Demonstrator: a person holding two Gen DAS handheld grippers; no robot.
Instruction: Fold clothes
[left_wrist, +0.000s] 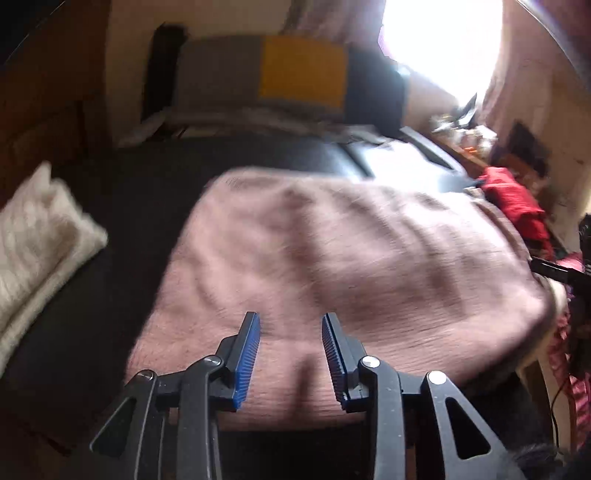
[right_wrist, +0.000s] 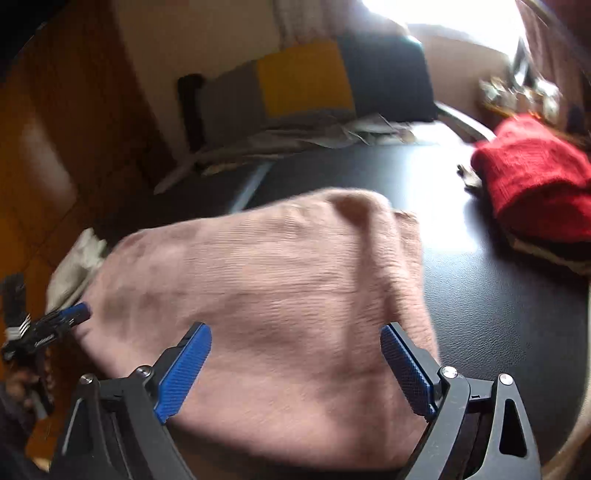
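Home, looks like a living room or bedroom. Cues: cushion (right_wrist: 310, 77) in grey, yellow and dark blue blocks propped against a cream wall beyond the far edge of the black leather-grain worktop (right_wrist: 480, 295); pink curtains (left_wrist: 532, 55) beside a bright window (left_wrist: 439, 40); wooden door or panelling (right_wrist: 55, 147) at left. Knitwear lies around: pink sweater (left_wrist: 314, 251), red knit (right_wrist: 532, 173), cream knit (left_wrist: 40, 229). Clutter at the far right corner, too blurred to name.

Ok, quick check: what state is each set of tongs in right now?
Left tongs: open, nothing held, over the pink sweater.
Right tongs: wide open, nothing held, over the same sweater.
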